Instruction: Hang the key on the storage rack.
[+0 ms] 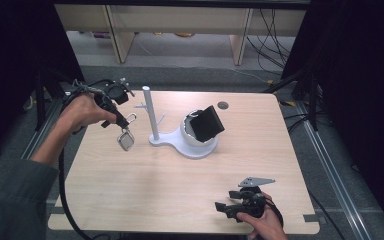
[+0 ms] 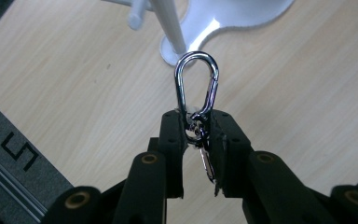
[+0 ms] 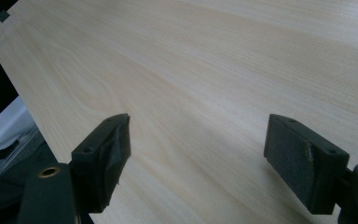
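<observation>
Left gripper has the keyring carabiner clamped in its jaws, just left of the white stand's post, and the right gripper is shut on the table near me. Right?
Not quite. The right gripper is open: the right gripper view shows its jaws wide apart over bare table. The rest holds: the left gripper clamps the carabiner, left of the white stand in the high view.

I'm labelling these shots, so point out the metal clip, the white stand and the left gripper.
metal clip (image 2: pixel 196 79): left gripper view, its shiny loop.
white stand (image 1: pixel 148 112): high view, its upright post.
left gripper (image 2: pixel 197 128): left gripper view, between its jaw tips.
</observation>
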Demonstrator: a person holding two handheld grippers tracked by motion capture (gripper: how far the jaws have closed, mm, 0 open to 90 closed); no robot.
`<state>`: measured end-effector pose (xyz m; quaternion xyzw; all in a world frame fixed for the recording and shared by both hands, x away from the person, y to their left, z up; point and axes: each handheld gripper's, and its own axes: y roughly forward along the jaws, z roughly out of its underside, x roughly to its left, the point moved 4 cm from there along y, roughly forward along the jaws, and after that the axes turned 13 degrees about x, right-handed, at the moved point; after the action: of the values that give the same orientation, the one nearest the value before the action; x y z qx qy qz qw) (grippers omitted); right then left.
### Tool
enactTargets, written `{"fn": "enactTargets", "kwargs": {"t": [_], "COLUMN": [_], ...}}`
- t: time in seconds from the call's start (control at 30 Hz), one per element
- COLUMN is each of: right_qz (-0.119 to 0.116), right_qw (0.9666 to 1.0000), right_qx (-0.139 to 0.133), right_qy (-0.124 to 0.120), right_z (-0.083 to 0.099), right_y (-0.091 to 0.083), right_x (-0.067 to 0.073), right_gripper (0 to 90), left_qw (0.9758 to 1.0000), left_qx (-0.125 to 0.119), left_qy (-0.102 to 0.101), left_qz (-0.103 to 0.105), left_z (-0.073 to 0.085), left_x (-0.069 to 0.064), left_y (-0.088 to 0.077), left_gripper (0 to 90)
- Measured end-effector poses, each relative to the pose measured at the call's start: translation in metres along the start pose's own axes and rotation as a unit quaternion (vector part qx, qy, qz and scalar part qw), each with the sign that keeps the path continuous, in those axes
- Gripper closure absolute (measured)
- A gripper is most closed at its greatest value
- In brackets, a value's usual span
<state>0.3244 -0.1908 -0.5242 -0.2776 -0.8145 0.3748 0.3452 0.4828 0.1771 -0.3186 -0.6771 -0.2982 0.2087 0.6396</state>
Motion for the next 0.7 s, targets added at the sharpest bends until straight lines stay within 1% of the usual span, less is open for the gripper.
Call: {"fn": "enactTargets", "kwargs": {"t": [0.03,0.07,0.1,0.13,0.17,0.2,0.23,0.37,0.43,0.5,0.53,0.6,0.63,0.7], "right_qz": [-0.013,-0.014,-0.014,-0.007,-0.004,-0.007,-0.002,-0.005,-0.008,-0.006,-0.008,-0.007,-0.005,-0.009], "right_qw": [0.9999,0.9999,0.9999,1.0000,1.0000,0.9999,1.0000,0.9999,0.9999,0.9999,0.9999,0.9999,1.0000,0.9999], "right_qx": [-0.001,0.001,0.004,0.003,0.005,0.007,0.008,0.009,0.010,0.008,0.009,0.008,0.008,0.009], "right_qy": [0.001,0.003,0.005,0.000,-0.002,-0.002,-0.001,0.000,0.004,-0.002,0.000,-0.002,-0.003,0.000], "right_z": [0.000,0.000,0.000,0.000,0.000,0.000,0.000,0.001,0.001,0.001,0.001,0.000,0.000,0.001], "right_y": [0.001,0.001,0.001,0.000,0.000,0.000,0.000,0.000,0.000,0.000,0.000,0.000,0.001,0.000], "right_x": [0.001,0.002,0.002,0.001,0.001,0.001,0.001,0.001,0.002,0.001,0.002,0.001,0.001,0.001], "right_gripper": [23.5,23.5,23.5,23.5,23.5,23.5,23.5,23.5,23.5,23.5,23.5,23.5,23.5,23.5], "left_qw": [1.0000,1.0000,1.0000,0.9999,0.9999,0.9999,0.9998,0.9997,0.9996,0.9995,0.9994,0.9993,0.9992,0.9993], "left_qx": [-0.002,-0.005,-0.007,-0.009,-0.012,-0.010,-0.012,-0.013,-0.014,-0.012,-0.013,-0.010,-0.009,-0.006], "left_qy": [-0.002,-0.003,-0.003,-0.005,-0.010,-0.011,-0.014,-0.020,-0.026,-0.029,-0.032,-0.034,-0.039,-0.036], "left_qz": [0.000,0.000,0.002,0.004,0.002,0.001,0.003,0.007,0.006,0.004,0.002,0.008,0.001,0.004], "left_z": [-0.001,-0.003,-0.005,-0.006,-0.009,-0.011,-0.012,-0.018,-0.021,-0.023,-0.023,-0.025,-0.025,-0.026], "left_x": [0.001,0.002,0.003,0.004,0.006,0.007,0.008,0.012,0.015,0.018,0.018,0.019,0.022,0.023], "left_y": [-0.001,-0.002,-0.003,-0.003,-0.003,-0.003,-0.002,0.002,0.003,0.004,0.005,0.006,0.007,0.008], "left_gripper": [74.9,74.9,74.9,74.9,74.9,74.9,74.9,74.9,74.9,74.9,74.9,74.9,74.9,74.9]}}
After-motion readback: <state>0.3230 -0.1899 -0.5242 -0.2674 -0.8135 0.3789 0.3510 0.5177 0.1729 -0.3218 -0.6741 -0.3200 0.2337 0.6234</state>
